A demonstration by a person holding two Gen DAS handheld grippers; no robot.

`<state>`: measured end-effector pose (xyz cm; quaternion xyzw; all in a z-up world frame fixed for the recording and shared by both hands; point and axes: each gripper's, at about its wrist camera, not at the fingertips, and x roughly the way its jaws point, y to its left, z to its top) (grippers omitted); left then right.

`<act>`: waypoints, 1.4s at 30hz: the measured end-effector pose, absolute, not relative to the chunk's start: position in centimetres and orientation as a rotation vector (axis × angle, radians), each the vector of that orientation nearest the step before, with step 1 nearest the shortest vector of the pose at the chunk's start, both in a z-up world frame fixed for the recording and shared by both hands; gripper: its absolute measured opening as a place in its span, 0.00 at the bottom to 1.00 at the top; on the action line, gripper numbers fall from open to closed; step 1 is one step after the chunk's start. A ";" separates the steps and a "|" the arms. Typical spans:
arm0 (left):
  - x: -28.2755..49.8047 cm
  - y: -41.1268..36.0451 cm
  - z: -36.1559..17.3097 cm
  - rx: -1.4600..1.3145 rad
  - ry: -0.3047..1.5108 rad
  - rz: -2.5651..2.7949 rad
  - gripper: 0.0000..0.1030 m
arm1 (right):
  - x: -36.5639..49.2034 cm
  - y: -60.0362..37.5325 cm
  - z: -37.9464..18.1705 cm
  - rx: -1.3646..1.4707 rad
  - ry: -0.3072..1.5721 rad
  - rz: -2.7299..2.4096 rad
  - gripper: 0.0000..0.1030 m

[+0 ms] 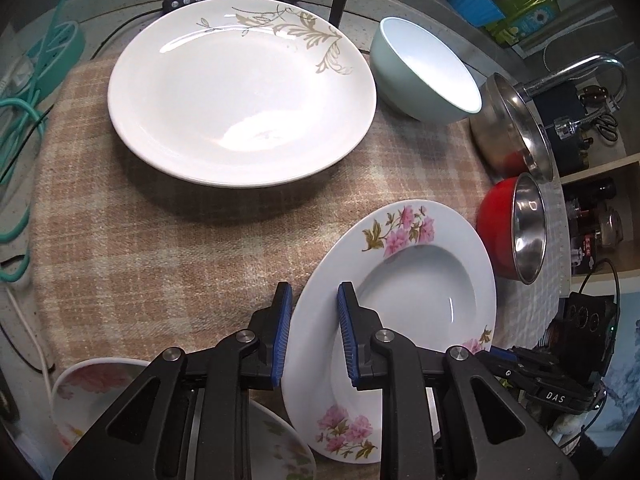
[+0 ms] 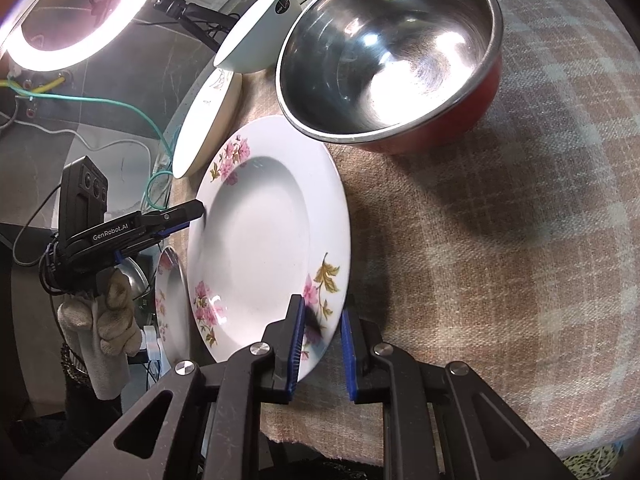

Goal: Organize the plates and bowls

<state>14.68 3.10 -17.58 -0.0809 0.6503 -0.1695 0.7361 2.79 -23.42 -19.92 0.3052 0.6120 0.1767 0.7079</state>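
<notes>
A white deep plate with pink flowers (image 1: 416, 280) is held over the checked cloth (image 1: 180, 260). My left gripper (image 1: 314, 292) is shut on its near-left rim, one blue pad above and one below. In the right wrist view the same floral plate (image 2: 260, 240) looks tilted, and my right gripper (image 2: 322, 308) grips its near rim with a pad on each side. The left gripper (image 2: 196, 210) bites the opposite rim there, carried by a gloved hand (image 2: 108, 320). The right gripper (image 1: 496, 354) shows at the plate's lower right edge.
A large white plate with a beige leaf print (image 1: 240, 92) lies at the back, beside a pale green bowl (image 1: 428, 72). A red bowl with a steel inside (image 2: 388, 52) and a steel pan (image 1: 508, 128) stand to the right. More floral plates (image 1: 96, 396) sit at the near left.
</notes>
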 end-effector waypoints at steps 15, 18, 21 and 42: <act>13.3 1.8 -17.3 -0.139 1.437 -0.365 0.21 | 2.6 -24.1 -19.8 0.683 1.369 0.373 0.16; 12.9 1.5 -17.3 -0.133 1.443 -0.370 0.21 | 2.4 -24.4 -19.8 0.686 1.370 0.365 0.16; 12.5 1.3 -17.3 -0.128 1.447 -0.372 0.21 | 2.3 -24.7 -19.8 0.689 1.371 0.359 0.16; 9.7 0.1 -17.3 -0.120 1.469 -0.372 0.21 | 1.8 -25.5 -19.7 0.686 1.372 0.340 0.16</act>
